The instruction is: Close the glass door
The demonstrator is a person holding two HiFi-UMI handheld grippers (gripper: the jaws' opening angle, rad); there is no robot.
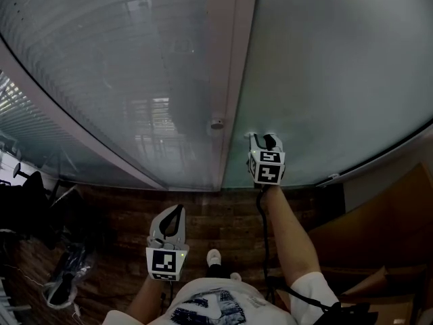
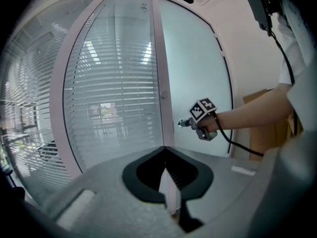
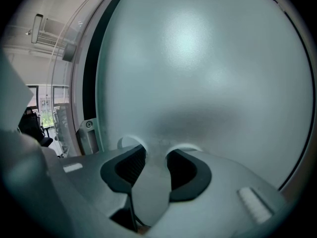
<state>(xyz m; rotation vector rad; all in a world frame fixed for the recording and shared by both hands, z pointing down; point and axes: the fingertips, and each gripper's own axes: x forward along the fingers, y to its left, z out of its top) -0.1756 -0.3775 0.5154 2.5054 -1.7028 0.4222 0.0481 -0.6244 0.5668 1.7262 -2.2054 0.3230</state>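
Note:
The frosted glass door (image 1: pixel 338 80) fills the right half of the head view and stands next to a pale frame post (image 1: pixel 226 80) with a small round lock (image 1: pixel 216 124). My right gripper (image 1: pixel 262 141) is held out to the door near its left edge, jaws apart, fingertips at the glass with nothing gripped. In the right gripper view the door (image 3: pixel 208 68) is close ahead, with a dark strip (image 3: pixel 90 83) along its left edge and a latch plate (image 3: pixel 89 133). My left gripper (image 1: pixel 170 221) hangs lower and back from the door, shut and empty. From it I see the right gripper (image 2: pixel 190 123).
A fixed glass panel with blinds (image 1: pixel 122 66) lies left of the post. Cardboard boxes (image 1: pixel 385 235) stand at the right. An office chair (image 1: pixel 27 202) and clutter sit at the left on the wooden floor (image 1: pixel 216 215). A cable (image 1: pixel 265 249) trails from my right arm.

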